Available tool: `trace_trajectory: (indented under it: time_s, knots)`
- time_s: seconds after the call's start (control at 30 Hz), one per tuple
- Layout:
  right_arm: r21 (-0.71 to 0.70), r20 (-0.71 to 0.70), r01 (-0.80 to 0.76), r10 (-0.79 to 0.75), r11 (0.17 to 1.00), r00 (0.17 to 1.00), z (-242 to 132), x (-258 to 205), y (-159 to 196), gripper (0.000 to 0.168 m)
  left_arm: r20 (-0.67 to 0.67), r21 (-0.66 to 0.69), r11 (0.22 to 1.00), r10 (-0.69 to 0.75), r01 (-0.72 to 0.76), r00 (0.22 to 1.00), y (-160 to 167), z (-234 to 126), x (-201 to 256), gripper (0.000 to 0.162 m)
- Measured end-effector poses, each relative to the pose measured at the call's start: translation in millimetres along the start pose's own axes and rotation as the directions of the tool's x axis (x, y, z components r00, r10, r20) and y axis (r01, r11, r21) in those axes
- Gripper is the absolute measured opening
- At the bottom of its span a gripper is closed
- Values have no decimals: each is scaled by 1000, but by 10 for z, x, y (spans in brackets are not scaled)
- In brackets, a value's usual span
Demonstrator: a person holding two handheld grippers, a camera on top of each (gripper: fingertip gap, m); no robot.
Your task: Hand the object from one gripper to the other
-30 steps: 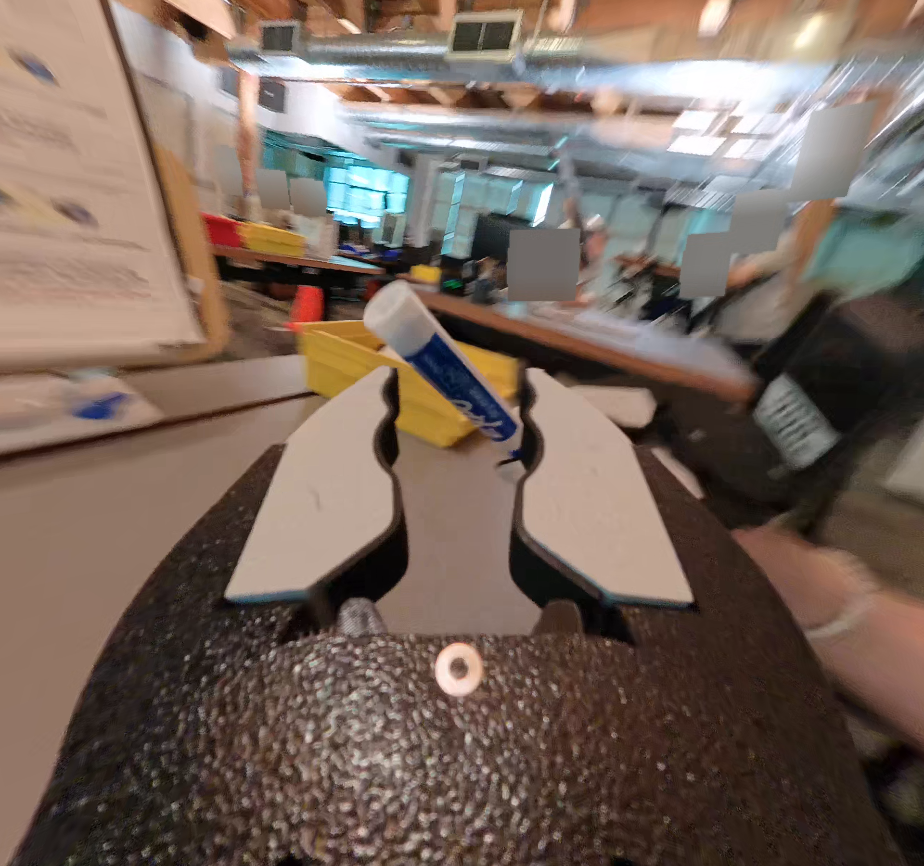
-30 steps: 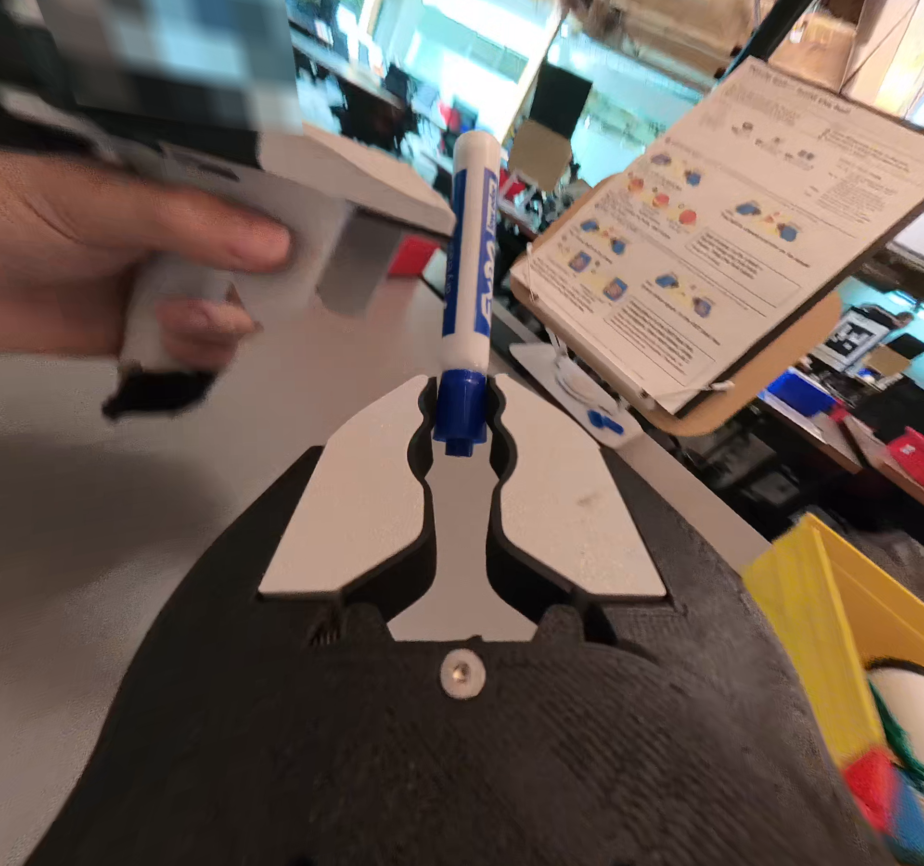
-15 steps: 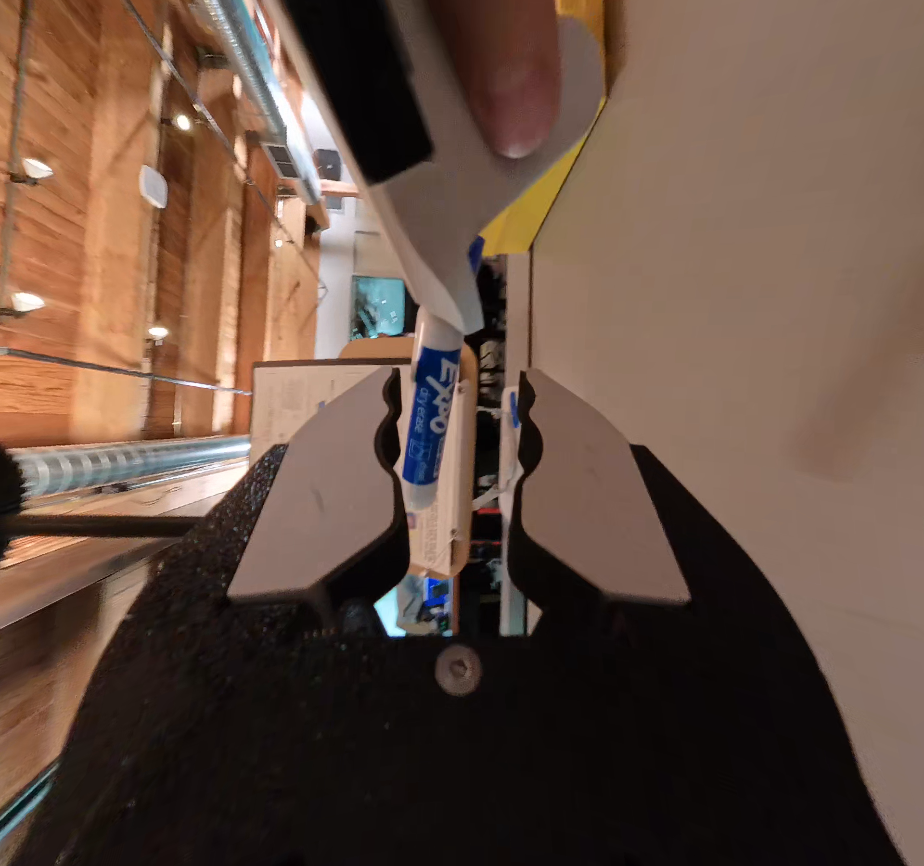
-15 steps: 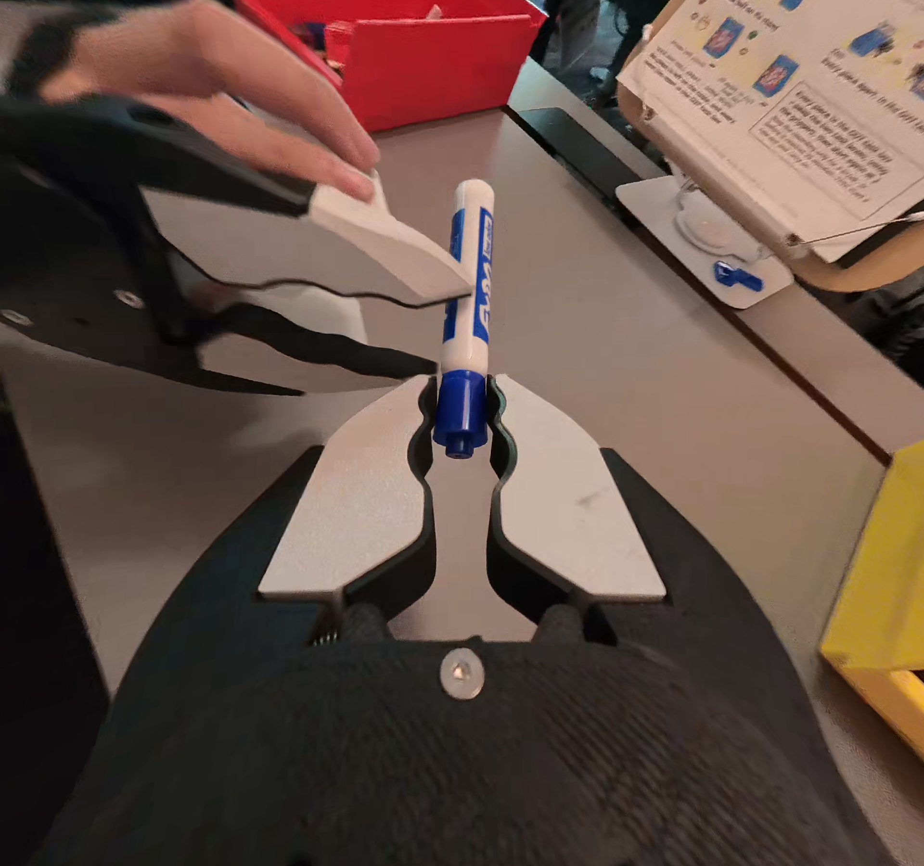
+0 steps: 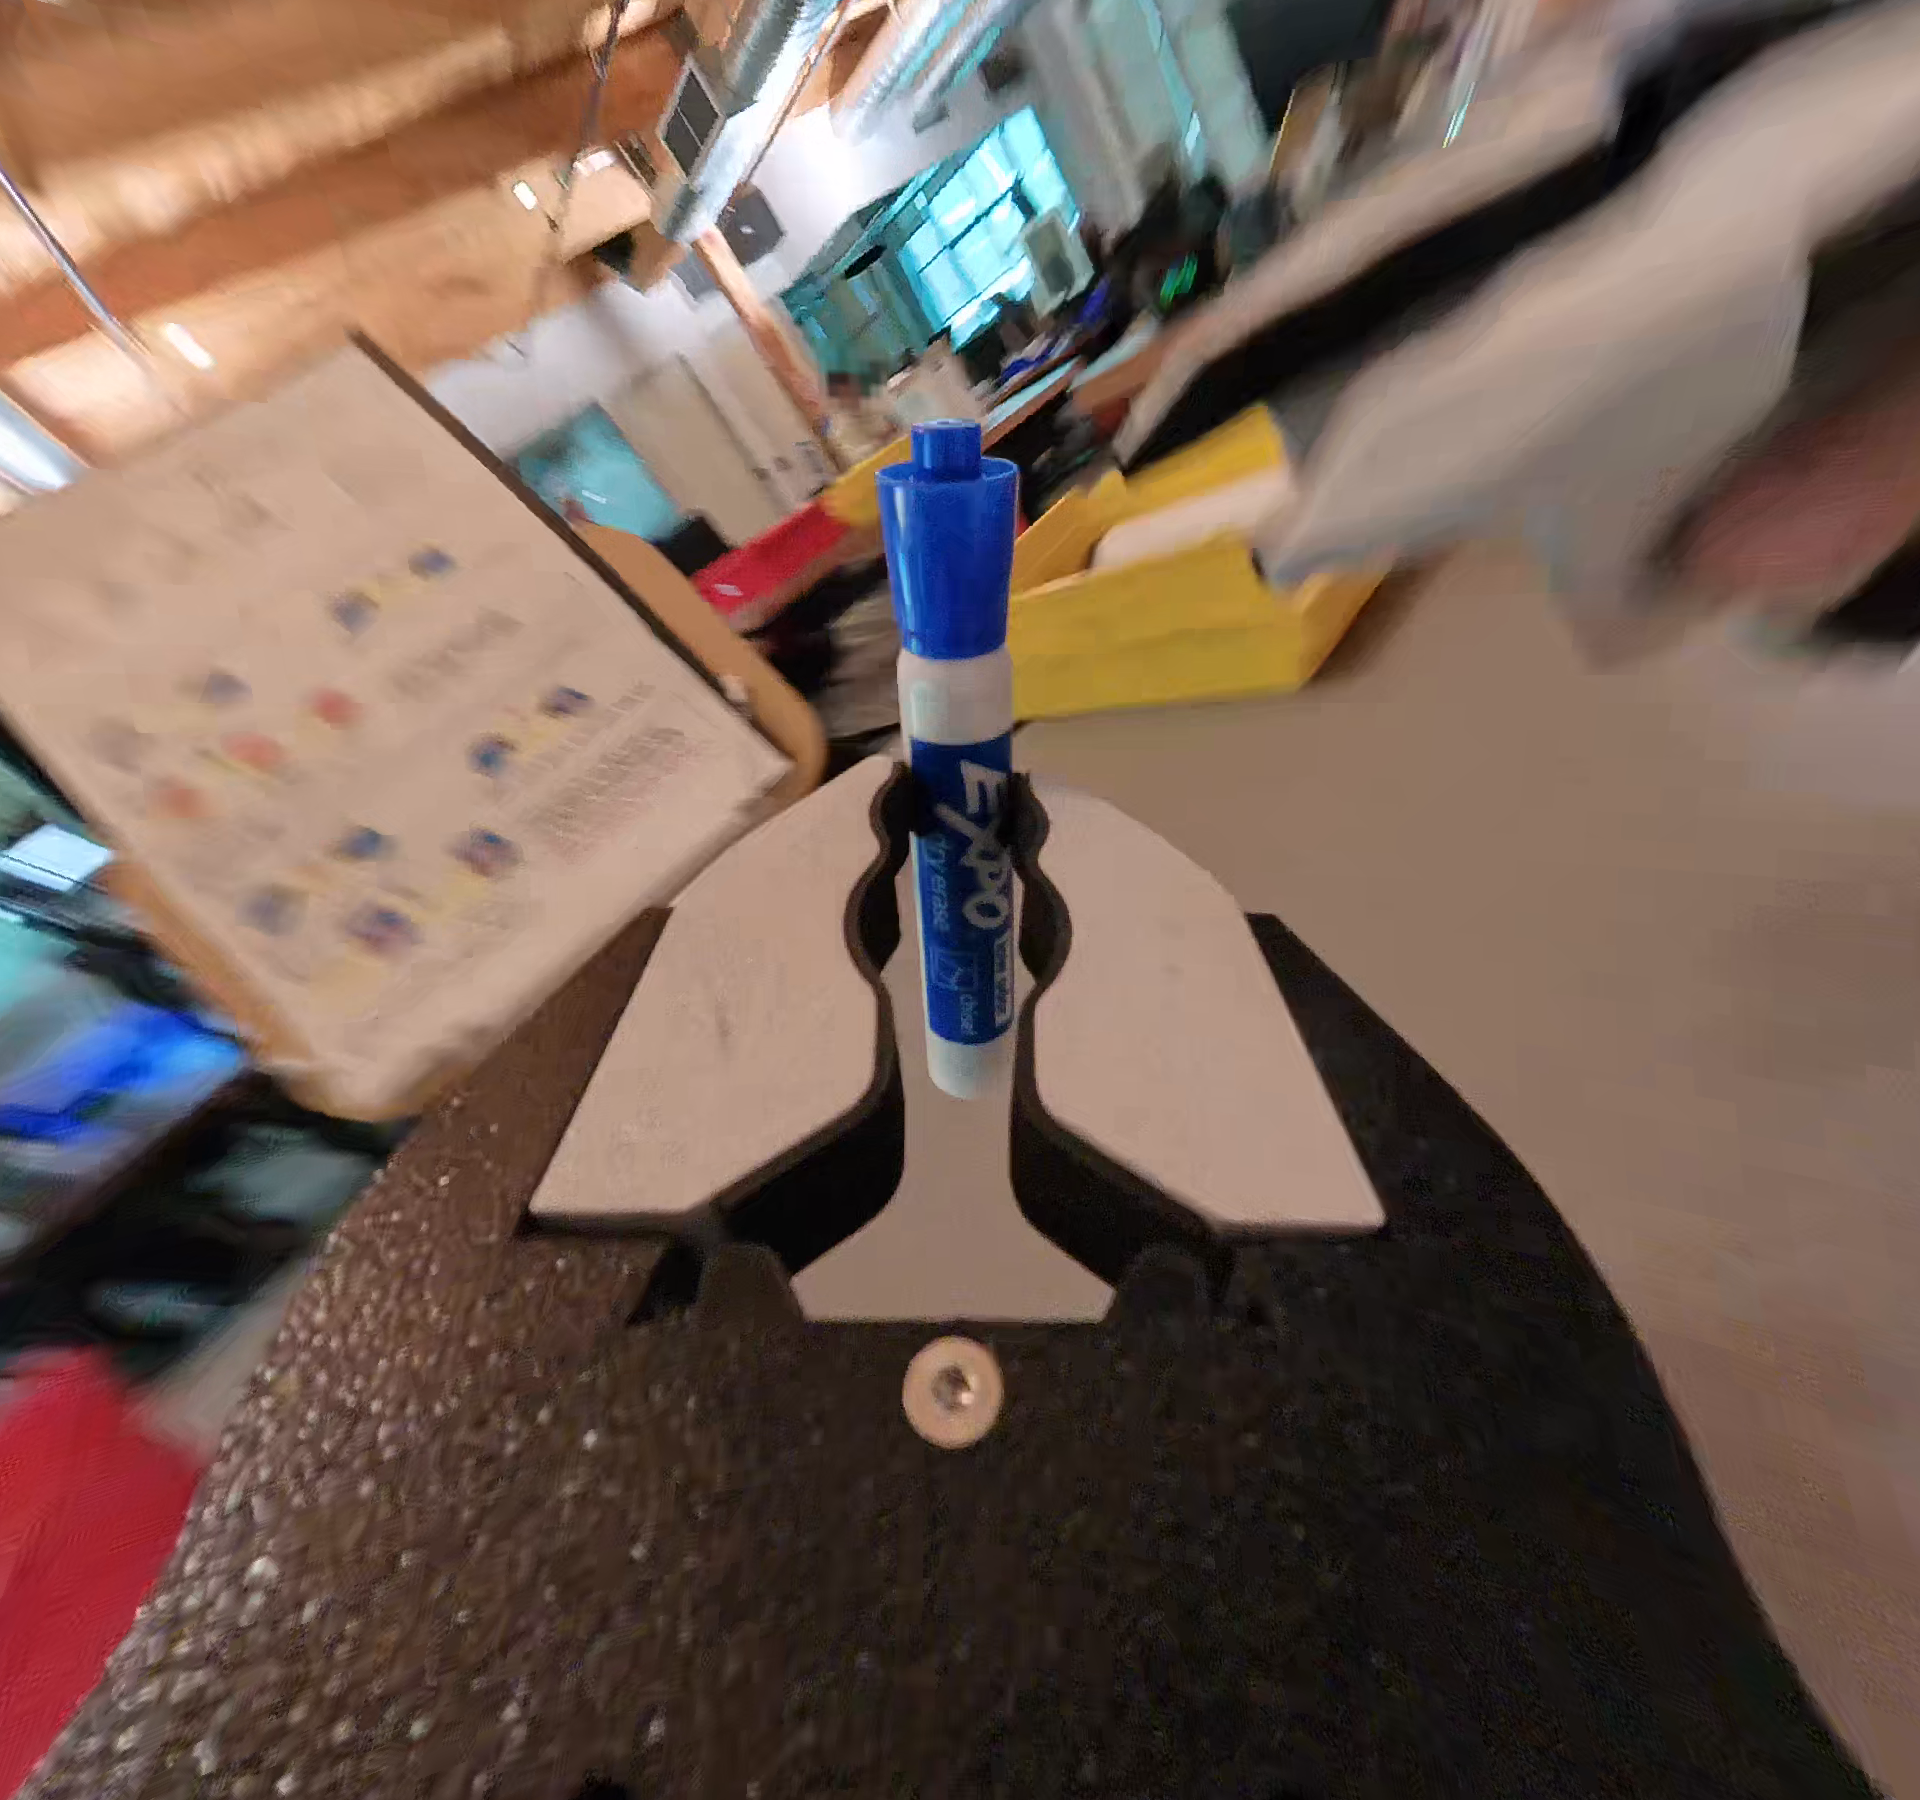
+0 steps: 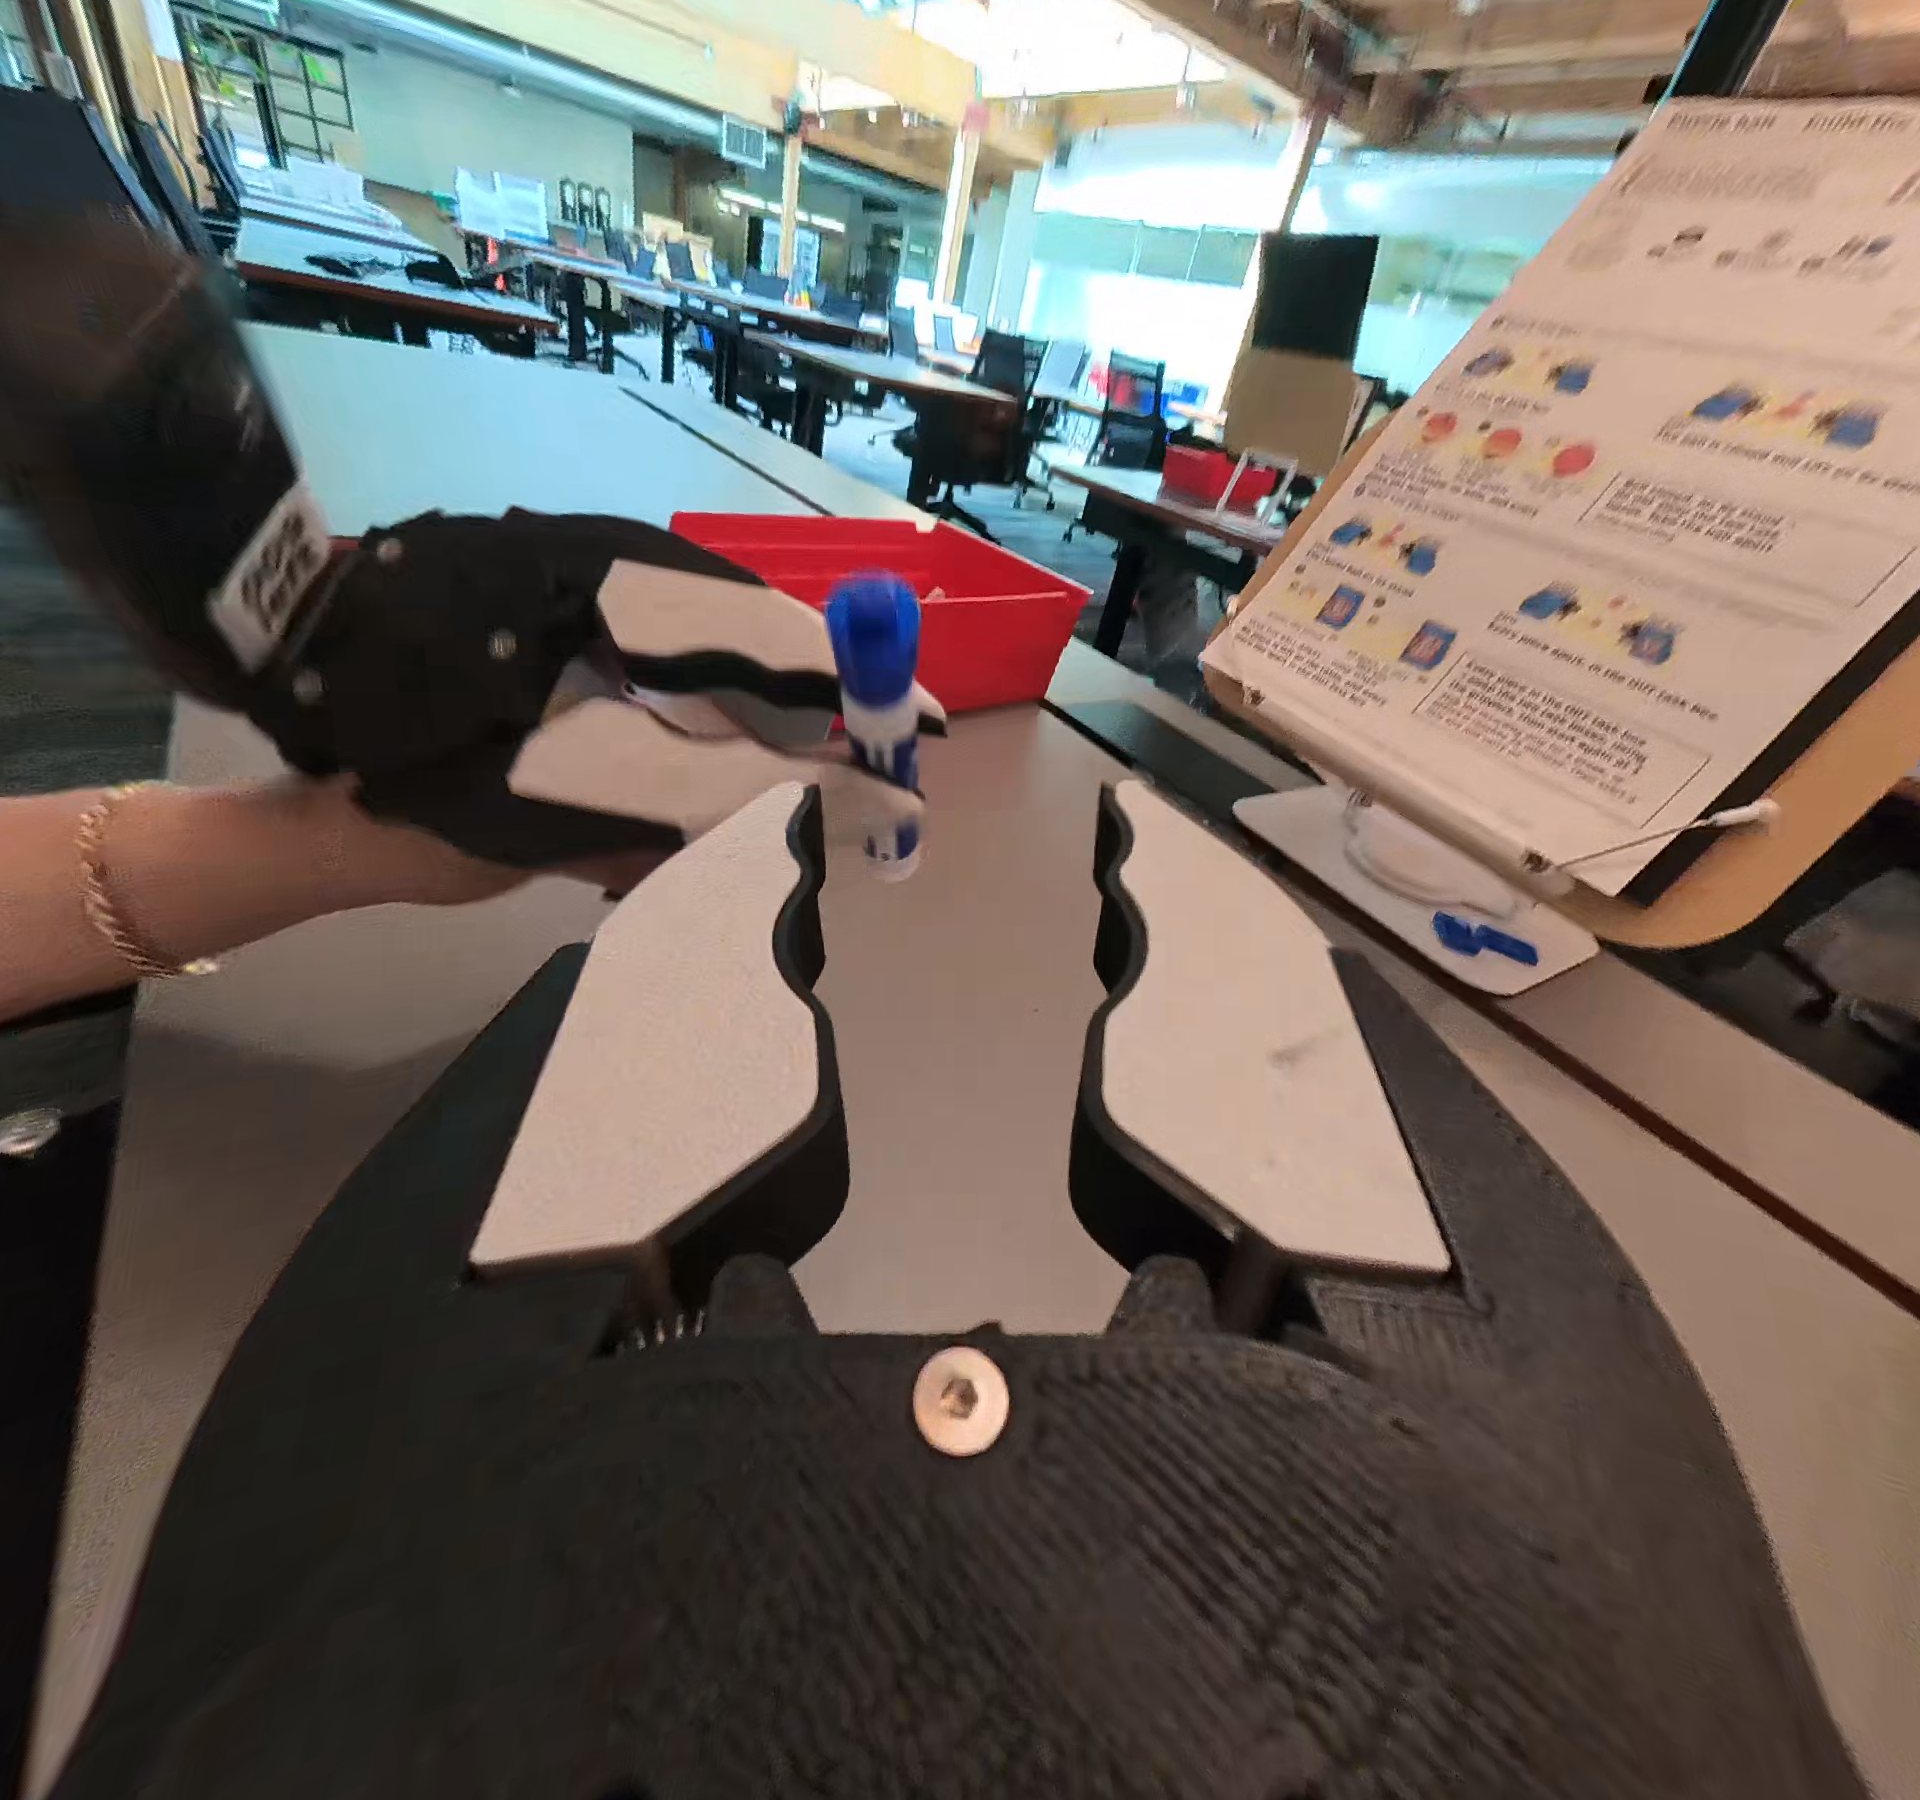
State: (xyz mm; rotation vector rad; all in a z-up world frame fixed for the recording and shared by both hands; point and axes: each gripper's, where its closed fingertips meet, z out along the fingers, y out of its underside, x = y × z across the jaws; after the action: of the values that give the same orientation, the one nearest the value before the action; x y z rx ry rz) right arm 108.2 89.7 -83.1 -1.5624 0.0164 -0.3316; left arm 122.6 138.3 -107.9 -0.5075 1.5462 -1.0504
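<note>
A blue and white marker (image 5: 954,774) with a blue cap stands upright in my left gripper (image 5: 958,815). Both pads press on its barrel, cap end up. The right wrist view shows the same marker (image 6: 878,711) held in the left gripper (image 6: 810,701), a little ahead and left of my right gripper (image 6: 956,815). My right gripper is open and holds nothing; the marker is beyond its left fingertip (image 6: 769,815) and apart from it. The right gripper shows as a blur at the right of the left wrist view (image 5: 1558,420).
A clipboard stand with an instruction sheet (image 6: 1621,545) stands at the right on the grey table (image 6: 1039,919). A red bin (image 6: 935,607) sits behind the left gripper. A yellow bin (image 5: 1164,607) sits on the table in the left wrist view.
The marker has passed from my right gripper to my left. The left pads shut on its barrel, the right jaws opened and let the cap go, and the two grippers have drawn apart.
</note>
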Motion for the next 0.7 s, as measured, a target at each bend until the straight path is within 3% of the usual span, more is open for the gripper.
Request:
trace_trajectory:
  time_s: [0.03, 0.1, 0.2, 0.4, 0.47, 0.5, 0.6, 0.7]
  knots:
    - [11, -2, 17, -17, 1000, 1000, 7, 15, 33, 50, -49, 28, 984, -176, 177, 983, -51, -12, -17, 18]
    - [11, 1, 34, -34, 999, 999, 59, 7, 137, 50, -155, 56, 876, -466, 479, 871, -154, -43, -49, 18]
    - [24, -6, 58, -57, 998, 998, 189, -98, 217, 51, -230, 58, 705, -679, 707, 697, -228, -73, -94, 19]
    - [-69, -182, 355, -361, 932, 915, 388, -201, 346, 48, -284, 28, 443, -856, 896, 432, -280, -65, -32, 18]
    - [-67, -259, 418, -421, 906, 870, 368, -177, 290, 37, -307, 6, 364, -886, 931, 348, -290, -59, 0, 18]
    - [-77, -273, 441, -444, 894, 853, 358, -182, 283, 22, -314, 7, 332, -895, 943, 318, -294, -61, -3, 19]
    - [-126, -310, 489, -502, 863, 807, 327, -132, 276, 20, -321, -7, 319, -898, 948, 300, -290, -63, 4, 19]
    - [-181, -287, 524, -554, 832, 781, 305, -86, 281, 20, -325, -15, 366, -882, 930, 342, -289, -51, 15, 21]
